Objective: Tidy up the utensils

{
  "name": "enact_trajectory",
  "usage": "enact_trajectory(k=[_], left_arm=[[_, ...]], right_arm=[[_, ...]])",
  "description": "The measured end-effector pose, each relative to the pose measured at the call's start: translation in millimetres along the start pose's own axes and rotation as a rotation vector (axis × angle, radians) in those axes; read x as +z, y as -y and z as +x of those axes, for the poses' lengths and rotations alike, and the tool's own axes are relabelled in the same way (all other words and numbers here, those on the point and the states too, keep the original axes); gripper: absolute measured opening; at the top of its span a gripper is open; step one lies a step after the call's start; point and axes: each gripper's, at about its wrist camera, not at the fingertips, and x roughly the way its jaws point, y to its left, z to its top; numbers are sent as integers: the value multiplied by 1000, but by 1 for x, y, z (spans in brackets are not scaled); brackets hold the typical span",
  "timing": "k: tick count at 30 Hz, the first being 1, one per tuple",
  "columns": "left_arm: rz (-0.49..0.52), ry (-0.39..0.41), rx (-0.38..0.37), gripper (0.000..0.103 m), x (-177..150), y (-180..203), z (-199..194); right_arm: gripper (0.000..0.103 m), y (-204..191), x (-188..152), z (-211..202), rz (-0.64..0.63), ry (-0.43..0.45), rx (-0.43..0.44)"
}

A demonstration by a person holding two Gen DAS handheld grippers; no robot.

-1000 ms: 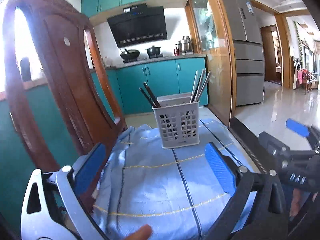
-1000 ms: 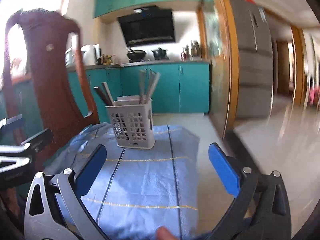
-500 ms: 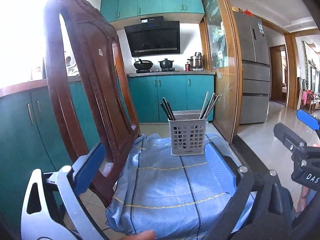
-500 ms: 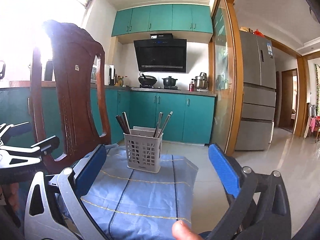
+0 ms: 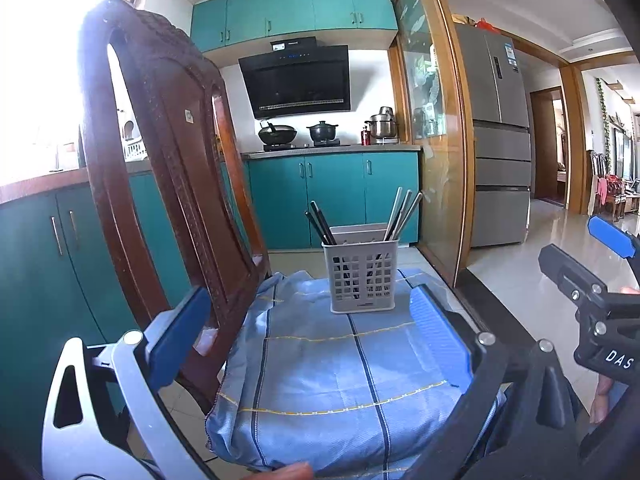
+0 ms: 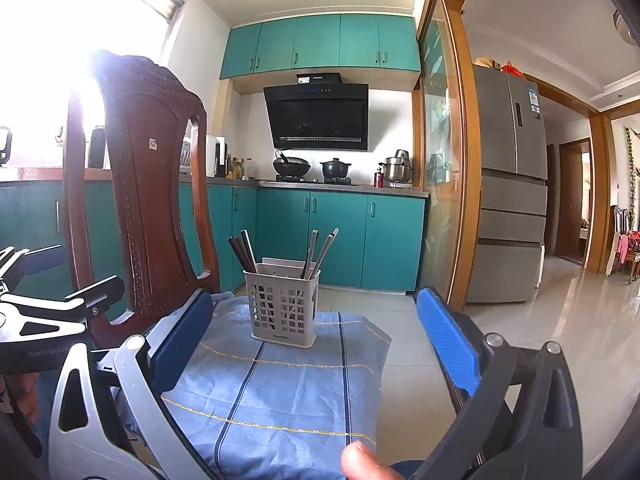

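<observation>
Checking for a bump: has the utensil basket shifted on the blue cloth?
No. The utensil basket sits on the same dark stripe of the blue cloth.

We see a blue woven cloth (image 5: 360, 364) with a fine matt texture, darker blue stripes and thin yellow stitched lines. On it stands a utensil basket (image 5: 362, 276) of pale grey matt plastic with a grid of holes. In its left side are dark chopsticks (image 5: 318, 222), in its right side pale ones (image 5: 402, 212) with a dull metallic sheen. The chair back (image 5: 168, 168) at left is dark reddish wood, polished and carved. The left gripper (image 5: 310, 336) has blue ribbed pads (image 5: 438, 336) on one silver metal-looking and one black matt arm; the right gripper (image 6: 316, 342) looks the same. The floor tiles (image 6: 568, 320) are glossy.
</observation>
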Motion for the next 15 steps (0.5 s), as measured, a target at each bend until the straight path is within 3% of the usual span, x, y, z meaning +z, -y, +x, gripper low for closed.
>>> enact_trajectory(k=[15], left_arm=[[3, -9, -17, 99, 0, 5, 0]], right_arm=[[100, -6, -3, -1, 0, -6, 8]])
